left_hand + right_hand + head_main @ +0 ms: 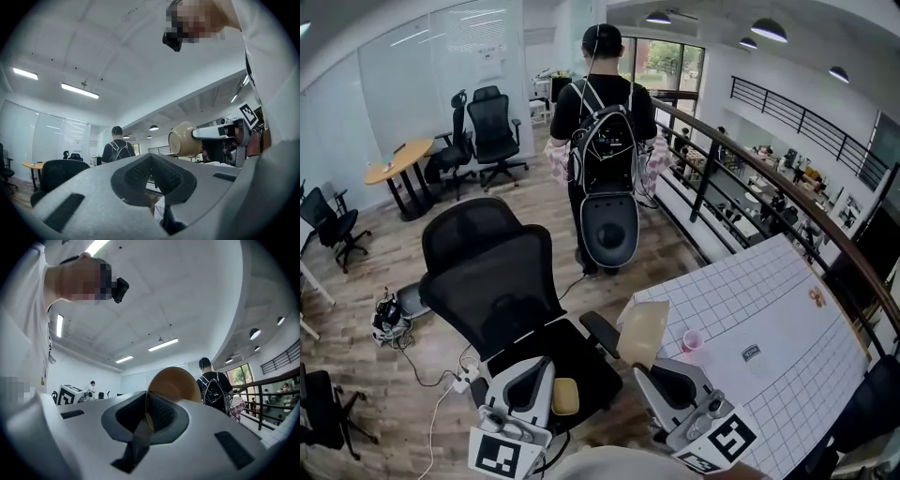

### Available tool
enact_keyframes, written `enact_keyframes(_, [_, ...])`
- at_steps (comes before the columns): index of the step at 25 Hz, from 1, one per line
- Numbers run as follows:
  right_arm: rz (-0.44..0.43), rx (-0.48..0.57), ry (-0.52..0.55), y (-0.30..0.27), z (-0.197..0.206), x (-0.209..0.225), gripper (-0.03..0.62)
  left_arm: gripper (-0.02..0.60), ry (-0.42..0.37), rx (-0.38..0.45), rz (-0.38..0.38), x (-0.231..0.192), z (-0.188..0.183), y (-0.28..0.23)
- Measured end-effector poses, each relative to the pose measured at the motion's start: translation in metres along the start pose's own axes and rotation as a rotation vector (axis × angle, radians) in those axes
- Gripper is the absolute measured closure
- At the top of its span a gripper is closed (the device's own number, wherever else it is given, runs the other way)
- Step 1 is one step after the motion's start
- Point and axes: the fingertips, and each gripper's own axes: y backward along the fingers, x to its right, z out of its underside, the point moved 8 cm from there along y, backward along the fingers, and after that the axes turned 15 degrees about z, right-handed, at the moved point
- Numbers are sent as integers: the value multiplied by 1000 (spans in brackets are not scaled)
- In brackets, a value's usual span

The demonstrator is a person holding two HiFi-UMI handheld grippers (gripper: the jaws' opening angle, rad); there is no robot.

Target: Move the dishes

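Observation:
My right gripper (654,368) (147,411) is shut on the rim of a beige bowl (643,330) (176,383), held up in the air at the left edge of the white gridded table (769,309). The left gripper view shows that bowl (185,139) sideways in the right gripper (206,134). My left gripper (536,368) (151,176) has its jaws together over the chair seat. A small yellow dish (565,396) hangs at its jaws, mostly hidden in the left gripper view. Both grippers point about level.
A pink cup (693,339) and a small card (751,352) lie on the table. A black office chair (492,272) stands right in front of me. A person with a backpack (605,141) walks away beside the railing (741,169). Cables (441,380) lie on the wood floor.

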Motion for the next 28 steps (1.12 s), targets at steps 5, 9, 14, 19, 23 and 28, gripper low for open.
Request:
enact_keyframes(5, [46, -42, -8, 7, 4, 12, 566, 568, 21, 2, 38, -3, -1, -17])
enact_keyframes(9, [154, -80, 55, 14, 6, 22, 566, 568, 29, 7, 108, -5, 4, -32])
enact_keyframes(14, [293, -128, 90, 38, 12, 54, 566, 568, 48, 0, 229, 7, 15, -72])
enact_keyframes(19, [431, -181, 41, 73, 10, 96, 566, 568, 62, -24, 374, 35, 21, -128])
enact_keyframes(23, [524, -228, 53, 91, 14, 109, 566, 568, 67, -81, 489, 50, 29, -151])
enact_keyframes(28, [632, -396, 164, 111, 18, 132, 566, 568, 61, -158, 601, 71, 41, -182])
